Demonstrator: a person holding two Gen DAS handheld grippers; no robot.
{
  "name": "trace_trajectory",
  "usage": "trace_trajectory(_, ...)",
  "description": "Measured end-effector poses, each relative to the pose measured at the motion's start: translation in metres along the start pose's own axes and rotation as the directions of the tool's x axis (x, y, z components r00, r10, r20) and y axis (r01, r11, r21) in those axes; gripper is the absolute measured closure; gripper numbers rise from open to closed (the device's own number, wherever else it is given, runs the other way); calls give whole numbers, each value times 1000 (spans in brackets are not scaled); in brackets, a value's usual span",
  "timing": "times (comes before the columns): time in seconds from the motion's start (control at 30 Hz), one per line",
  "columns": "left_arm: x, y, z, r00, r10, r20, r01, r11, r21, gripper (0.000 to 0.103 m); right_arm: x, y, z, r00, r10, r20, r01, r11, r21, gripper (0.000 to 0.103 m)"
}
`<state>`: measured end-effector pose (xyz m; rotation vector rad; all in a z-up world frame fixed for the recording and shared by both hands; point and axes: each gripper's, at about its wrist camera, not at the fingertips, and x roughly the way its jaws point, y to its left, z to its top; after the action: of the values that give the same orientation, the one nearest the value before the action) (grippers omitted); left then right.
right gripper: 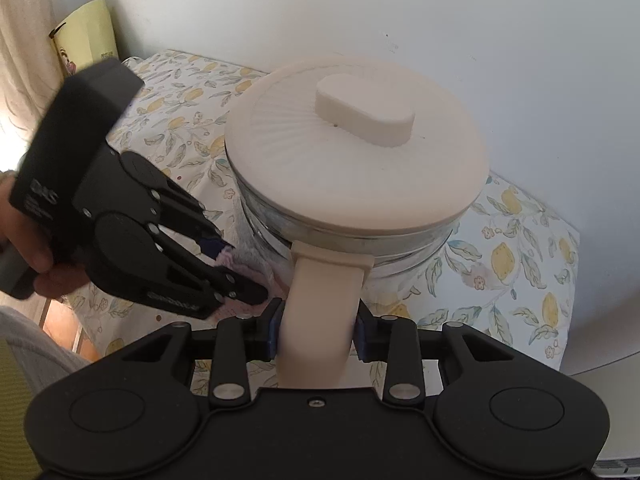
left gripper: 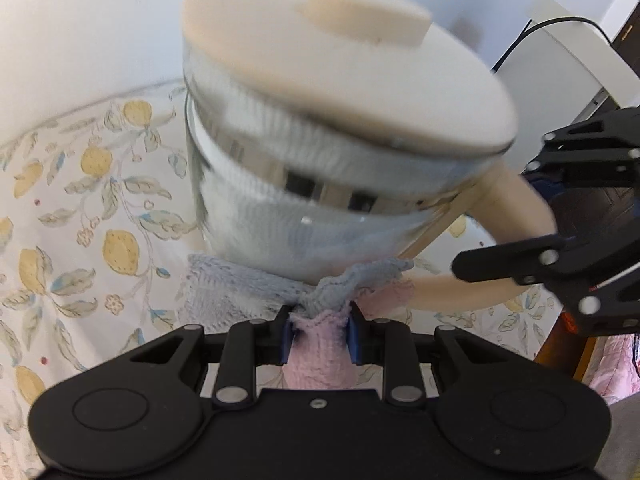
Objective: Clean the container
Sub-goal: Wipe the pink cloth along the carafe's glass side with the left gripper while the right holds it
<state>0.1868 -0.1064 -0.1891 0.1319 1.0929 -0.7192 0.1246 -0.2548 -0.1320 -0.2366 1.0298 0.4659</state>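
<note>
Two grippers work: the left gripper (left gripper: 319,330) pinches a cloth (left gripper: 320,300) against the container (left gripper: 320,184) (lid on). The right gripper (right gripper: 318,330) clasps its handle (right gripper: 320,300); wiping looks underway, unfinished.

A lemon-print tablecloth (right gripper: 520,264) covers the table, with 1 lidded glass container (right gripper: 352,184) standing on it.

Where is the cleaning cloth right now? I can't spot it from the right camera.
The cloth is in the left wrist view, low centre, pinched in the left gripper and pressed against the glass container, left of its handle.
</note>
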Motion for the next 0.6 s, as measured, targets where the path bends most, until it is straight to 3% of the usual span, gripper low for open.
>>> trace_trajectory(0.3,-29,-27,11,999,-28,25,27,999,34,78,-4,-10,-7,999,48,2,-47,992,-120,62)
trace_trajectory(0.6,-40,-38,20,999,-32,43,29,997,67,77,-5,-20,-7,996,85,-38,-92,958,-270,61)
